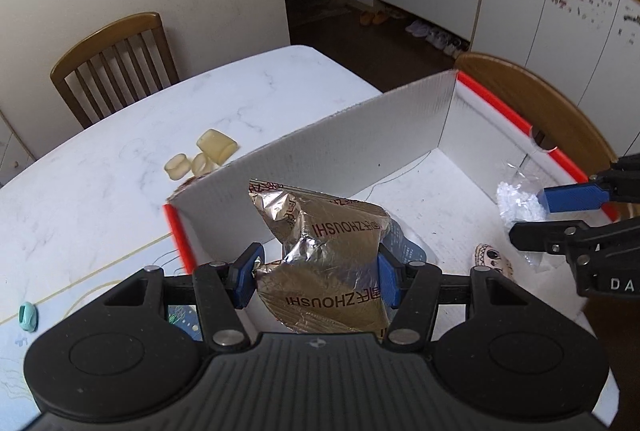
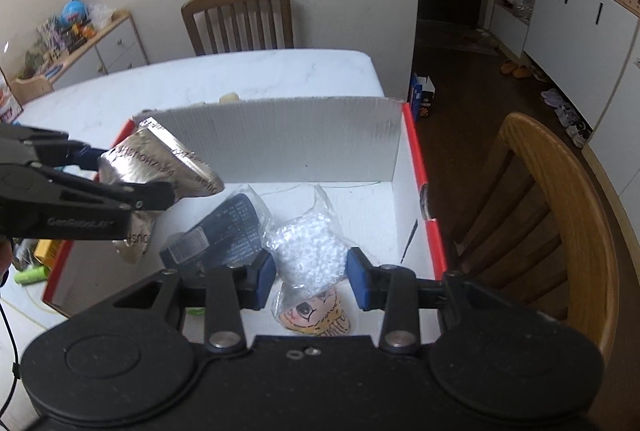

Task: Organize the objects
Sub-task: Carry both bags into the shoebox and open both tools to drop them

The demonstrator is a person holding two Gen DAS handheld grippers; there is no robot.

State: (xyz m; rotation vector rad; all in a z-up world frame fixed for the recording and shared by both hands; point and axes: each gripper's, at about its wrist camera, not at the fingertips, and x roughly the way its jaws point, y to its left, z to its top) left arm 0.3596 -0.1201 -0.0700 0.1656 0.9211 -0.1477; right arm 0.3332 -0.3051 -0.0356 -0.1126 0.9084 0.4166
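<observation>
Two grippers are working over a white box (image 2: 280,135) with red edges. The left gripper (image 1: 316,275) is pinching a shiny gold bag (image 1: 320,251) and holding it in the middle of its view. The right gripper (image 2: 311,277) is spread wide around a clear bag of white beads (image 2: 308,251) lying in the box.

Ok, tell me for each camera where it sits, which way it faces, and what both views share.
Left wrist: on the left gripper, looking along its fingers into the box; the fingers are clamped on the gold foil bag; the right gripper shows at right.
Right wrist: on the right gripper, looking down into the box, its fingers open above the clear bead bag; the left gripper shows at left.
Shared: box, foil bag, bead bag.
</observation>
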